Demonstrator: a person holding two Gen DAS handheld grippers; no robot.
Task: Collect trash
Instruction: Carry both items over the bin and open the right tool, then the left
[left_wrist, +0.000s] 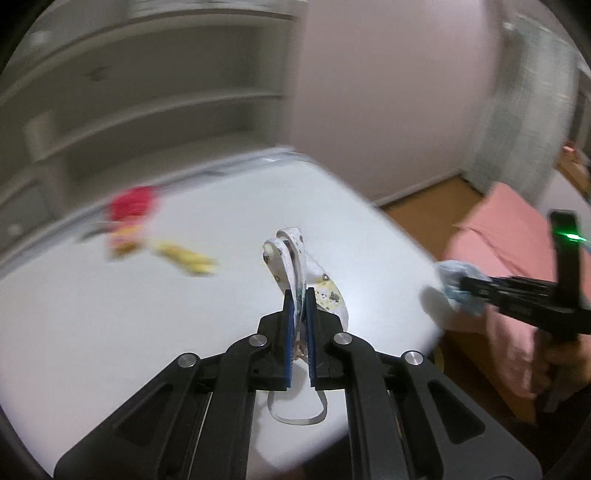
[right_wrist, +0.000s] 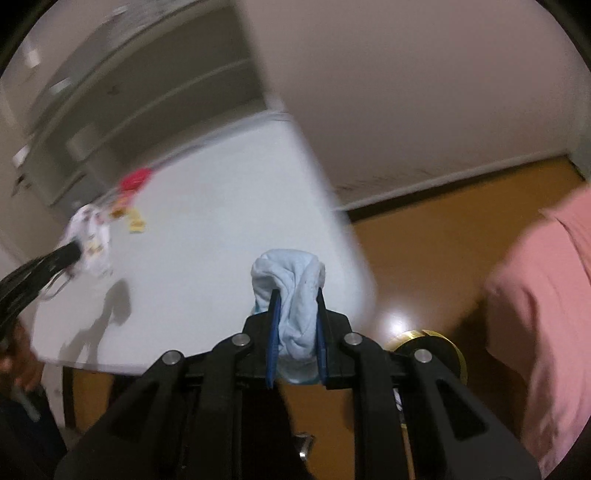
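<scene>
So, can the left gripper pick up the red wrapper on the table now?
Probably not yet: the left gripper is shut on a patterned face mask. The path across the table to the red wrapper looks free.

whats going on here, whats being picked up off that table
A person is clearing a white table with a claw in each hand. The left claw is shut on a white patterned face mask, its ear loop dangling below. The right claw is shut on a crumpled light blue cloth at the table's edge. A red and yellow wrapper lies on the table.
</scene>
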